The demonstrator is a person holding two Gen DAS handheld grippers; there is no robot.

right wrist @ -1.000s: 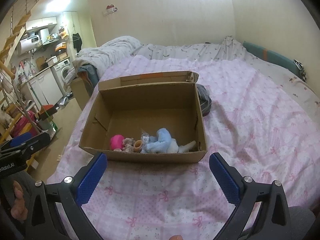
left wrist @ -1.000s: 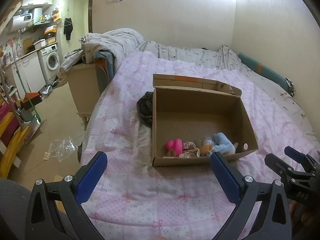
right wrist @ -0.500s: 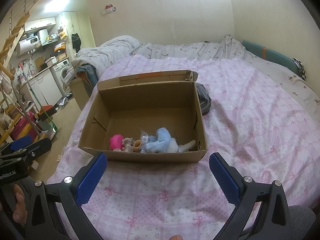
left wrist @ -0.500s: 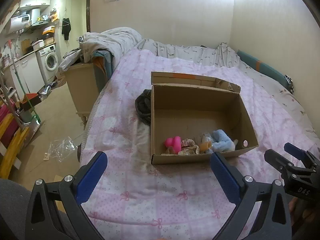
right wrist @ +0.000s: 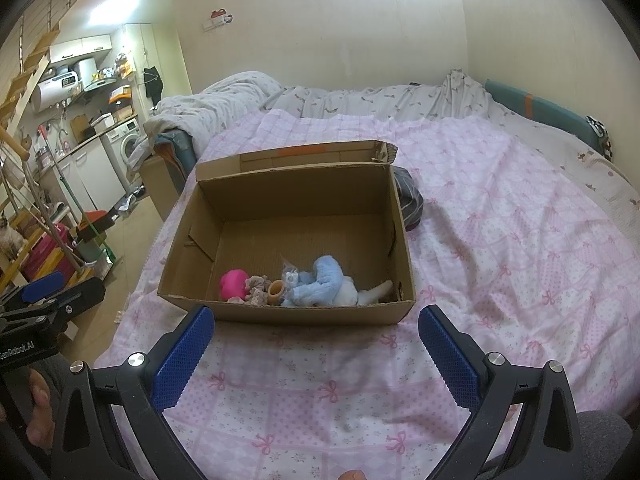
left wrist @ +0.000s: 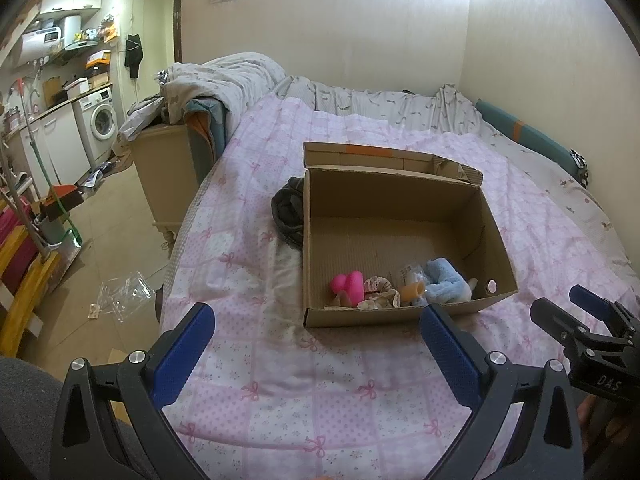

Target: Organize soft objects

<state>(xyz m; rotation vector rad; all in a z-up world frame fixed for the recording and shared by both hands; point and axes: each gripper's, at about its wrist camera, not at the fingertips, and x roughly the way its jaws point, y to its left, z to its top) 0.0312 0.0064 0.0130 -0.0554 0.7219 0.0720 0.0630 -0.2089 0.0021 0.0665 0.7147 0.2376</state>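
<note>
We've got the pink bedspread [right wrist: 500, 220] under everything, cardboard box [right wrist: 280, 200] just ahead of both grippers, long side running crosswise. Left gripper [left wrist: 316, 342] and right gripper [right wrist: 316, 340] gape wide, empty. Blue plush [right wrist: 328, 286] lies crosswise against the box's near wall.

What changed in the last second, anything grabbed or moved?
Nothing grabbed or released. The left gripper and right gripper stay open and empty. In the left wrist view the cardboard box drifts slightly left and the right gripper sits a little lower, so only small gripper motion. The pink toy, blue plush and scrunchie lie as before in the box.
</note>
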